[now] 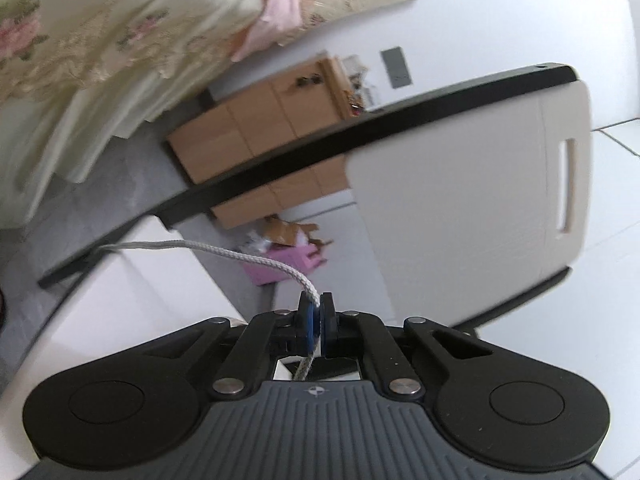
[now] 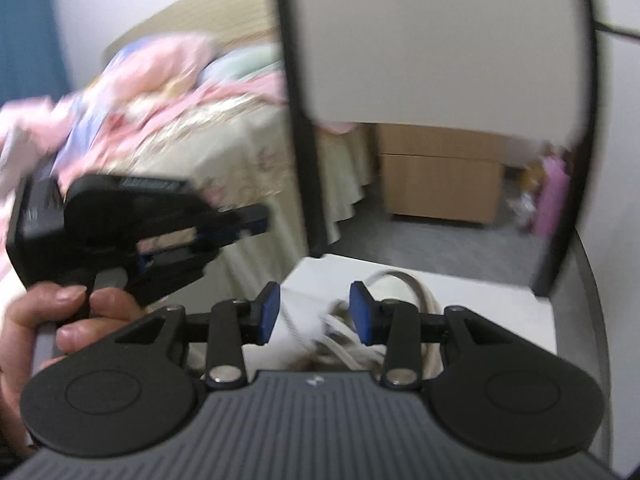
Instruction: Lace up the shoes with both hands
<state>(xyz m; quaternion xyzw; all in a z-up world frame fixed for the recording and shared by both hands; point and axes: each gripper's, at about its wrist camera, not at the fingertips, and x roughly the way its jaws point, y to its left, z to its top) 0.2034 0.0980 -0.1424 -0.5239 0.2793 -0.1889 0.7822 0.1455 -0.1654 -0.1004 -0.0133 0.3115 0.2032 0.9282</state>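
Note:
In the left wrist view my left gripper (image 1: 317,307) is shut on a grey-white braided shoelace (image 1: 240,255). The lace runs from between the blue pads up and away to the left, over the table edge; its short tail hangs below the pads. In the right wrist view my right gripper (image 2: 314,307) stands open with nothing between its blue pads (image 2: 272,308). Below and beyond it lies a blurred white shoe (image 2: 384,320) with loose laces on the white table (image 2: 500,304). The left gripper (image 2: 256,216) shows at the left, held by a hand (image 2: 60,320), its jaws together.
A white chair back with a black frame (image 1: 472,184) stands close ahead. A bed with floral and pink bedding (image 2: 180,120) lies to the left. A wooden cabinet (image 2: 440,176) and pink items (image 1: 288,264) sit on the grey floor beyond.

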